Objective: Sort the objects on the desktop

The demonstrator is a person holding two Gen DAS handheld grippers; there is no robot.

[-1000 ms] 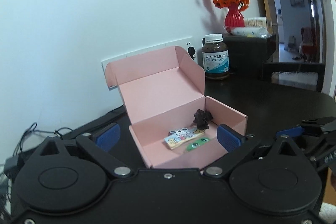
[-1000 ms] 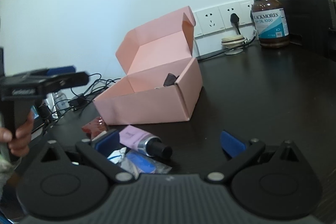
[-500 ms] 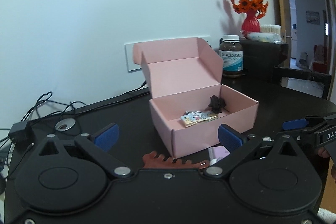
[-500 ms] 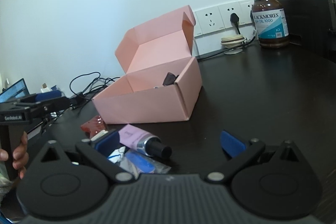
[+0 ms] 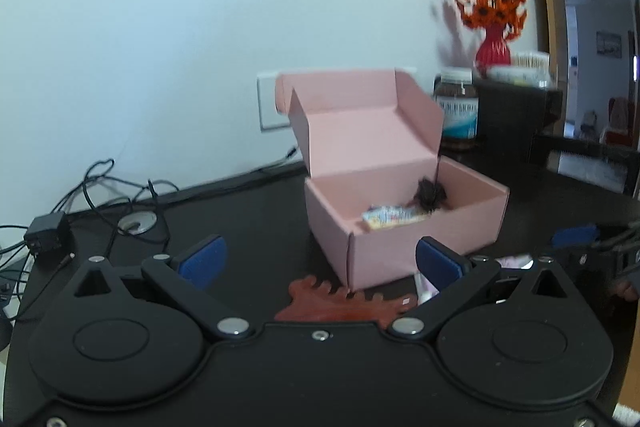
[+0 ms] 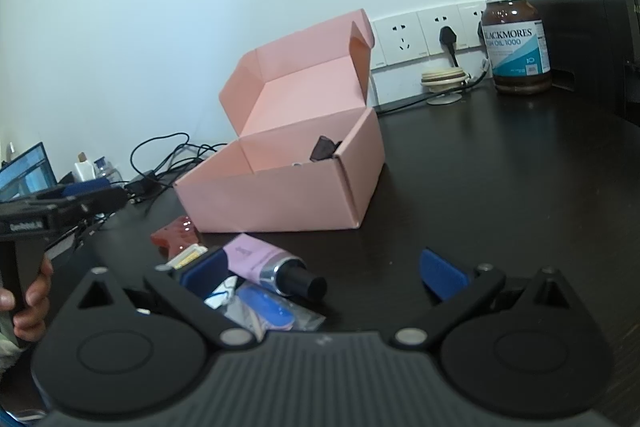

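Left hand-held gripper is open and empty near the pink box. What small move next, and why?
Probably lower the left hand-held gripper onto the reddish-brown toothed hair clip. The clip lies on the black table just below its open jaws, outside the open pink cardboard box where a few items already sit.

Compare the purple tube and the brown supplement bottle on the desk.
The purple tube lies on its side near the right gripper; the brown bottle stands upright by the wall. The tube's cap is black, the bottle's white. The tube sits among loose items; the bottle stands apart. Both rest on the dark desk.
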